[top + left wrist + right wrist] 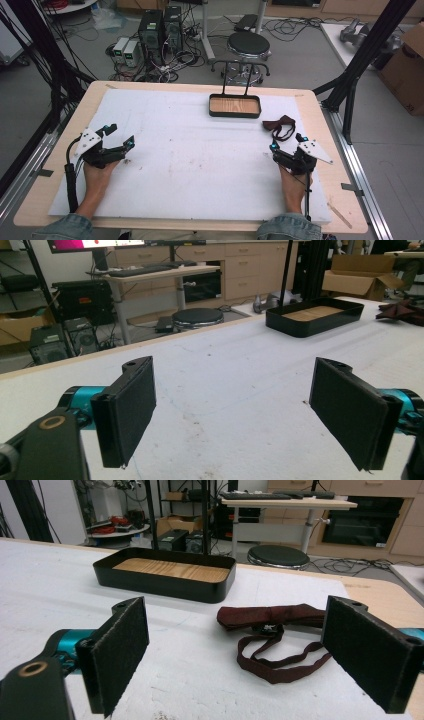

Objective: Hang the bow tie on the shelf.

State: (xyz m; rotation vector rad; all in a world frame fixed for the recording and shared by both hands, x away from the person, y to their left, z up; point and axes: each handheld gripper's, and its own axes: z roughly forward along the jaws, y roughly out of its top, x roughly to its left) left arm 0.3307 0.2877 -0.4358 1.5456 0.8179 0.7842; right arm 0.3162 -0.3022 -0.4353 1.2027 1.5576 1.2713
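A dark red bow tie (280, 125) with its strap lies on the white mat at the right, just beyond my right gripper (286, 141). In the right gripper view the bow tie (272, 617) sits ahead of the jaws, nearer the right pad (367, 652); my right gripper (240, 660) is open and empty. A black tray (234, 106) with a wooden floor stands at the far middle of the mat. My left gripper (121, 135) rests at the left, open with nothing between its pads (127, 407).
The white mat (190, 150) covers most of the wooden table (310, 107). Beyond the far edge stand a black stool (248, 46) and computer towers (160, 30). A black frame post (367, 50) rises at the right.
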